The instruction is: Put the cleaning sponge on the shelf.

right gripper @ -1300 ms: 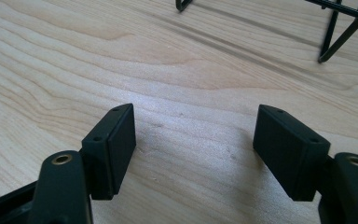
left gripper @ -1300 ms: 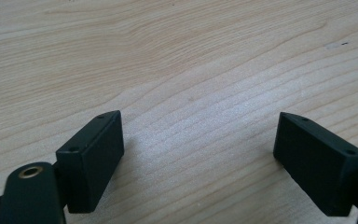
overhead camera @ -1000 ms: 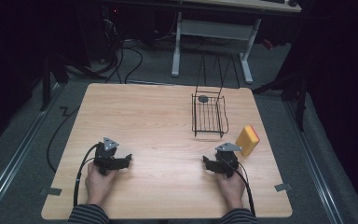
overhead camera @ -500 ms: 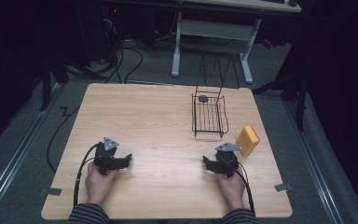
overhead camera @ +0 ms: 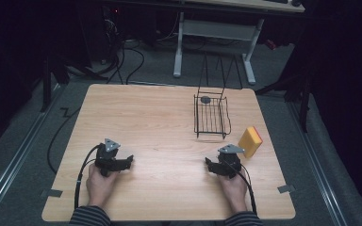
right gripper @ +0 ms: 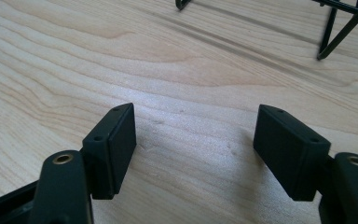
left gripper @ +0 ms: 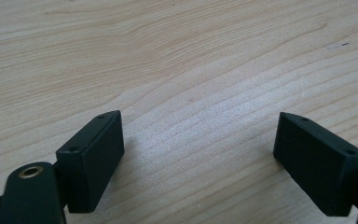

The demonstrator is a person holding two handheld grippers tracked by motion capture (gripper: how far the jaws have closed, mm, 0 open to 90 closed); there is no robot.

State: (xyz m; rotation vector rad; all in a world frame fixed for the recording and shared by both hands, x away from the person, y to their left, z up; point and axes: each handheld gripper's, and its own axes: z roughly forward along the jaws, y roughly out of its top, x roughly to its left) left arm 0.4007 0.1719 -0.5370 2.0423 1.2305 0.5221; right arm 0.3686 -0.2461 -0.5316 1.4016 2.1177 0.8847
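A person's hands rest on a light wooden table (overhead camera: 160, 122), each holding a black gripper. My left gripper (overhead camera: 128, 161) lies near the front left; in the left gripper view its jaws stand wide apart with bare wood between them (left gripper: 198, 140). My right gripper (overhead camera: 209, 163) lies near the front right, open too, nothing between its jaws (right gripper: 195, 135). A black wire basket (overhead camera: 210, 116) with a small dark round thing (overhead camera: 205, 99) at its far end stands behind the right gripper. A yellow sponge with an orange-red side (overhead camera: 250, 141) lies just right of the basket.
The basket's wire feet (right gripper: 342, 28) show at the top of the right gripper view. Cables trail from both grippers over the front edge. Beyond the table stand a white desk frame (overhead camera: 214, 33) and floor cables. Wide bare wood spans the table's left and middle.
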